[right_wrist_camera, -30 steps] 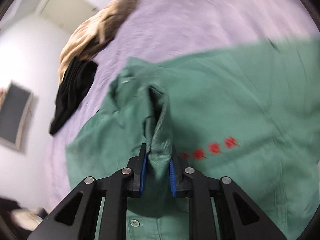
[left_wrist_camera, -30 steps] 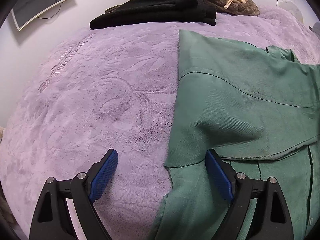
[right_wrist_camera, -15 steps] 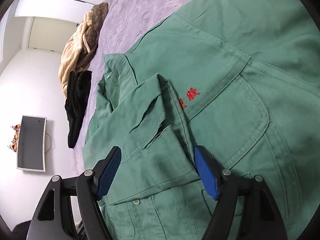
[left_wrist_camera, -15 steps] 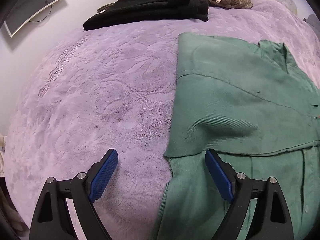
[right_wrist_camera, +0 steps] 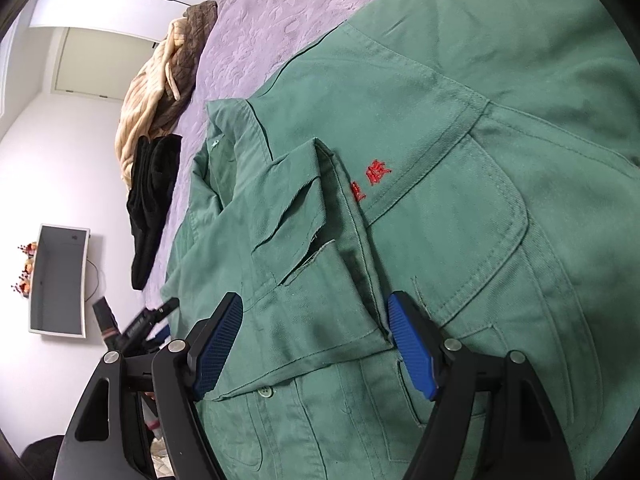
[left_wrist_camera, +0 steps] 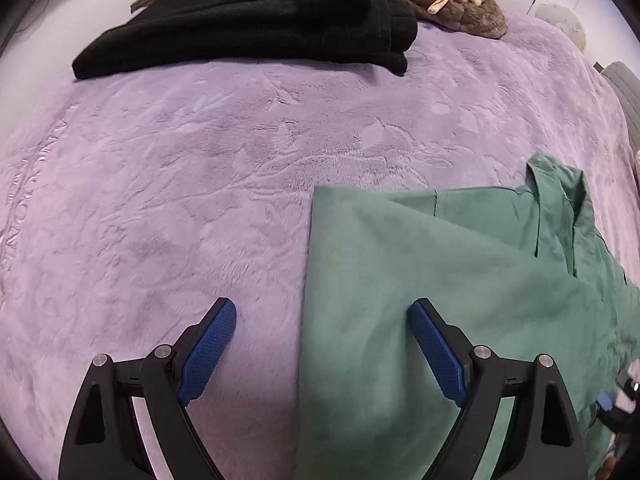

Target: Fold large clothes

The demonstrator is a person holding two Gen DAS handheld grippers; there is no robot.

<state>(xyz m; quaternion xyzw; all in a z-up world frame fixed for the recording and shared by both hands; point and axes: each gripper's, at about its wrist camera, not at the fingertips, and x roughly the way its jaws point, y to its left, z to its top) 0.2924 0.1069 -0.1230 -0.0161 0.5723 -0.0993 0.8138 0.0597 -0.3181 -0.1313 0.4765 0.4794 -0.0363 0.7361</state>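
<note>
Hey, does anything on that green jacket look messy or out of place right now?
Yes. On the green jacket, the folded-in sleeve cuff lies rumpled, gaping open, and covers part of the red embroidery. The collar is also bunched.

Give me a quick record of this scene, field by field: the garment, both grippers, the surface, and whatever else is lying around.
garment: green jacket, spread flat, sleeve folded across the front
left gripper: open, over the jacket's left edge
right gripper: open, over the folded cuff
surface: purple blanket
other items: black clothes, beige garment at the far end
</note>
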